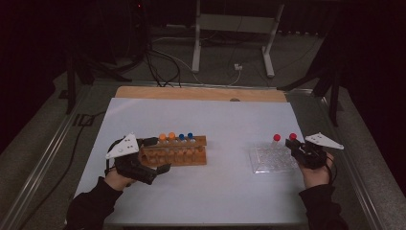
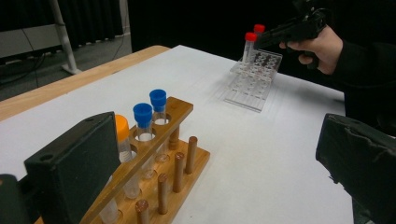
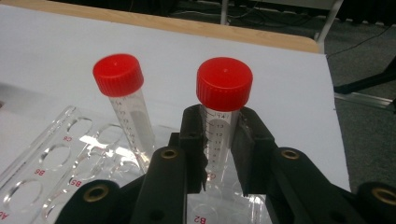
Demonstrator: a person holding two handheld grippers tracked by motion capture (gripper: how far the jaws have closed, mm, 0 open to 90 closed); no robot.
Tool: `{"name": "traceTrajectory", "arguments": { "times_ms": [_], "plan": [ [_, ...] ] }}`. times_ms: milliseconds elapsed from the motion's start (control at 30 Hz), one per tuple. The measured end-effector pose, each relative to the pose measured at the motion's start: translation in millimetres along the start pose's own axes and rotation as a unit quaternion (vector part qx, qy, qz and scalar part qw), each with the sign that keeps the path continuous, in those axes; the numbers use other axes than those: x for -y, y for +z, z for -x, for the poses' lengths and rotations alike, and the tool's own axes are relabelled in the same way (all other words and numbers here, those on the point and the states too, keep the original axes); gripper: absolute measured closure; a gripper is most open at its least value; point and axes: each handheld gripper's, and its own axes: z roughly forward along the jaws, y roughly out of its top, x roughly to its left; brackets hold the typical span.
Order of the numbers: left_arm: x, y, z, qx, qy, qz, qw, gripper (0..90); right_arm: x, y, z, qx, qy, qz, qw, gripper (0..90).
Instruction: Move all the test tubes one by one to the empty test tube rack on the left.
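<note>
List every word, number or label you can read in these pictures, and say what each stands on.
"B6", "B5", "B2", seen upside down: clear rack, beside its holes.
"14", "13", "12", "11": scale on the red-capped tube between the right gripper pads.
Second red-capped tube: scale numbers too blurred.
Other rack labels: cut off, unreadable.

White-covered table, two racks

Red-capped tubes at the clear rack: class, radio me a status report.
Right gripper shut on red-capped tube, upright in clear rack. Left gripper open around wooden rack. Second red tube close beside; nothing else in the way.
</note>
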Motion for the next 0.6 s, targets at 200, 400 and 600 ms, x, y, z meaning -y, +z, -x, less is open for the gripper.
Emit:
{"name": "traceTrajectory", "arguments": {
  "times_ms": [200,400,600],
  "plan": [
    [-0.2,0.3,0.0,0.002,0.001,-0.003,1.0,0.5,-9.2,-10.4,-0.4,0.001,-0.003,0.02,0.9998,74.9],
    [0.1,1.2,0.7,0.004,0.005,-0.005,1.0,0.5,-16.2,-20.8,-0.2,0.004,-0.007,0.036,0.9993,74.9],
    [0.3,2.0,1.8,0.003,0.009,-0.01,0.9999,0.5,-24.8,-36.7,-0.3,0.011,-0.013,0.059,0.9981,75.0]
  ]
}}
